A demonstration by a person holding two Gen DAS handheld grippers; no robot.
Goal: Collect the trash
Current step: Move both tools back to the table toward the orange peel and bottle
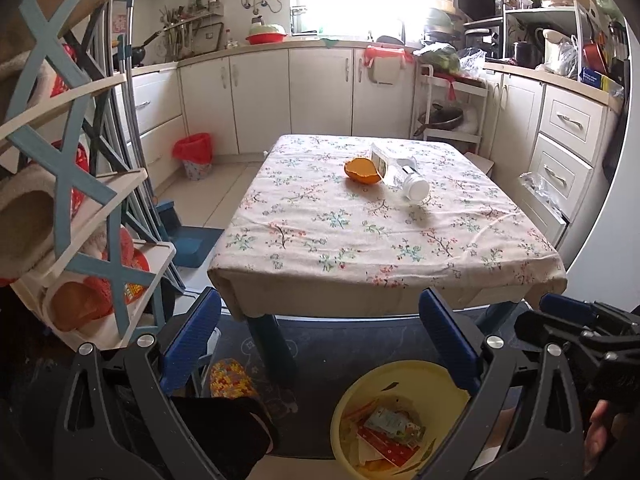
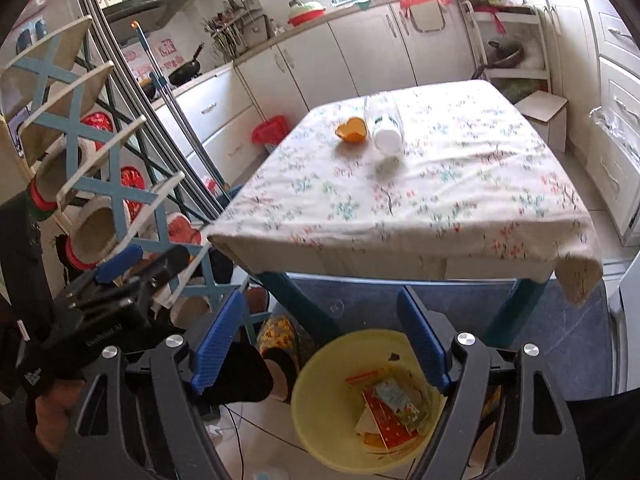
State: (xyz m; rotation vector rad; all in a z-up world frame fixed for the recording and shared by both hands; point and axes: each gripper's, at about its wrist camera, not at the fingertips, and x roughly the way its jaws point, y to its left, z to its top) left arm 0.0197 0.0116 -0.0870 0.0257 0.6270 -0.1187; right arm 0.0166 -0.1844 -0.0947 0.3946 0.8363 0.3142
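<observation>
Nearest the cameras, both grippers hang low in front of the counter with nothing between their blue-padded jaws. The left gripper [image 1: 320, 340] has its jaws spread wide and released; the right gripper [image 2: 320, 340] shows the same wide, empty gap.

Just below and between the jaws, on the floor at the near edge of the counter, stands a round yellow plastic bin [image 1: 348, 404] [image 2: 308, 376]. It holds paper scraps and a red-and-green printed wrapper [image 1: 394, 432] [image 2: 394, 408]. In the left wrist view the bin sits under the right-hand jaw; in the right wrist view it lies in the gap, leaning toward the right-hand jaw.

Beyond the bin rises the low counter, covered with a floral cream tablecloth [image 1: 384, 232] [image 2: 440, 184] and standing on blue legs. Well past the jaws, toward its far side, lie two pieces: an orange peel cup [image 1: 361, 171] [image 2: 352, 129] with its hollow side up, and just beside it to the right a clear plastic bottle with a white cap [image 1: 402, 174] [image 2: 385, 128], lying on its side with the cap end toward the cameras. Whether peel and bottle touch cannot be told.

Farther off on the floor by the cabinets stands a small bin lined with a red bag [image 1: 193, 156] [image 2: 270, 130].
</observation>
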